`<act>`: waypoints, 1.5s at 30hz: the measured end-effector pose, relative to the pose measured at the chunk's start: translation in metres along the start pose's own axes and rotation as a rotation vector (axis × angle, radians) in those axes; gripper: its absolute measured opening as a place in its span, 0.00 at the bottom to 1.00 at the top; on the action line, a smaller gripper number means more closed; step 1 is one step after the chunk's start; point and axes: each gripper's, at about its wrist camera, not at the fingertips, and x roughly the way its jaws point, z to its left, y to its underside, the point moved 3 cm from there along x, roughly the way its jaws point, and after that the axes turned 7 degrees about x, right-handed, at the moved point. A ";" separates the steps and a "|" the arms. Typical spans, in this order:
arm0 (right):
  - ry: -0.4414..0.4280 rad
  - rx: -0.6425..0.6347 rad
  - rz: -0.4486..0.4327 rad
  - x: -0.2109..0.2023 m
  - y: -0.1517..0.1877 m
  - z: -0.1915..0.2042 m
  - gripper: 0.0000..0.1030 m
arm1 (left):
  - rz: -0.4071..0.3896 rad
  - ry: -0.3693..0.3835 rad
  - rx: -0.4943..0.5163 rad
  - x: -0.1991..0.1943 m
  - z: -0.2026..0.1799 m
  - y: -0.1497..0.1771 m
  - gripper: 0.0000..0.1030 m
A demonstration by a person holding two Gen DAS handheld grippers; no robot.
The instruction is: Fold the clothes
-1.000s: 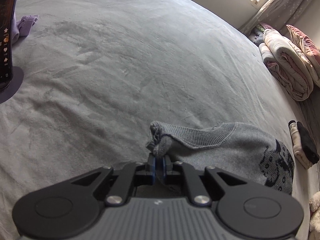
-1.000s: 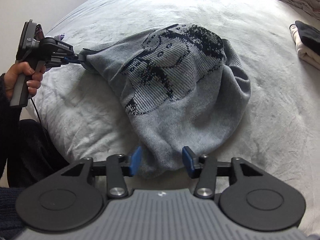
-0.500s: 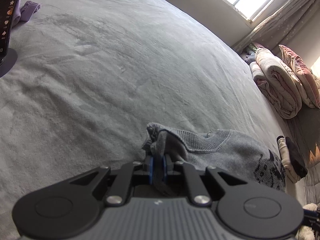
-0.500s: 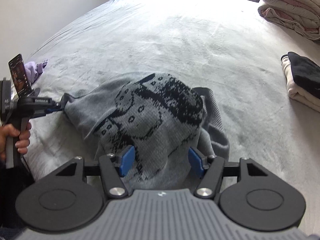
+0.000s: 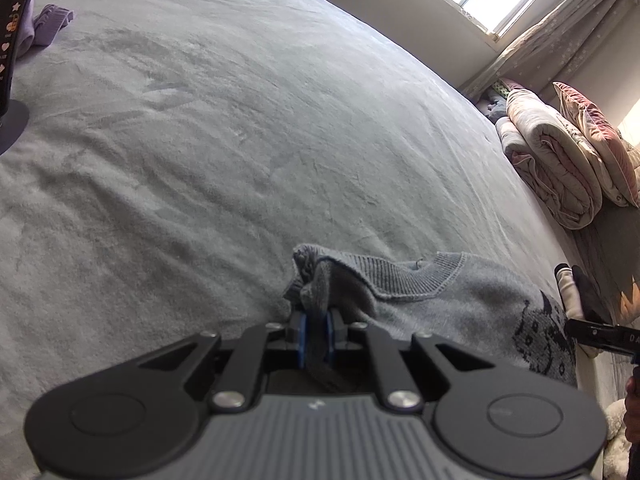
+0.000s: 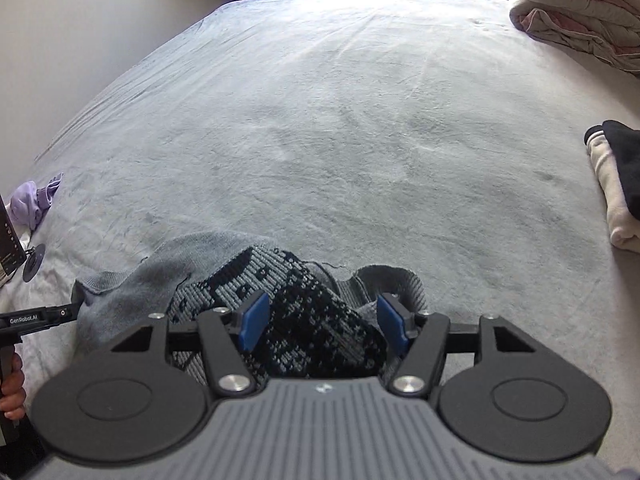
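The wide grey plush-covered bed (image 6: 340,120) serves as the folding surface, and the grey knitted sweater with a black pattern (image 6: 304,320) lies bunched at its near edge. The left gripper (image 5: 314,336) has its jaws pinched tight on a ribbed corner, probably to anchor it. The right gripper (image 6: 320,322) straddles the patterned part, jaws wide and not pressing, seemingly seeking the opposite hold.

Right gripper (image 6: 322,326) (jaws wider) advanced over sweater (image 6: 316,320).
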 end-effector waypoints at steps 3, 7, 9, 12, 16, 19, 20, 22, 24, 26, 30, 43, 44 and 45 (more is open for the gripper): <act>-0.012 -0.001 0.014 0.011 -0.002 0.001 0.62 | -0.002 0.000 0.002 0.001 0.000 0.000 0.08; -0.030 0.024 0.028 0.019 0.000 0.002 0.49 | -0.004 0.002 0.007 0.002 -0.001 0.001 0.08; -0.059 0.043 0.047 0.020 0.002 0.003 0.16 | -0.004 0.001 0.003 0.003 0.000 0.001 0.08; -0.068 0.038 0.044 0.013 0.006 0.010 0.12 | -0.009 0.000 -0.004 0.001 0.001 0.001 0.08; -0.110 0.013 0.020 -0.008 0.012 0.025 0.11 | -0.010 -0.004 -0.002 0.000 0.001 0.001 0.08; -0.159 -0.007 0.016 -0.026 0.021 0.039 0.10 | -0.010 -0.008 0.002 -0.001 0.000 0.001 0.07; -0.174 -0.016 0.019 -0.031 0.025 0.044 0.10 | -0.010 -0.009 0.002 -0.001 0.000 0.001 0.08; -0.207 -0.043 0.032 -0.038 0.035 0.056 0.10 | -0.011 -0.011 0.003 -0.001 0.000 0.002 0.08; -0.229 -0.083 0.050 -0.041 0.048 0.071 0.10 | -0.011 -0.013 0.003 -0.001 0.000 0.002 0.08; -0.243 -0.125 0.080 -0.040 0.062 0.087 0.10 | -0.011 -0.014 0.004 -0.001 0.000 0.002 0.07; -0.251 -0.191 0.154 -0.022 0.091 0.110 0.10 | -0.012 -0.020 0.013 -0.001 0.000 0.002 0.08; -0.235 -0.198 0.201 -0.002 0.102 0.117 0.42 | 0.004 -0.033 0.020 0.000 -0.002 0.002 0.08; -0.239 -0.199 0.189 -0.006 0.099 0.117 0.47 | 0.004 -0.034 0.019 0.000 -0.002 0.002 0.08; -0.243 -0.195 0.175 -0.011 0.094 0.116 0.47 | 0.005 -0.036 0.019 0.000 -0.003 0.002 0.08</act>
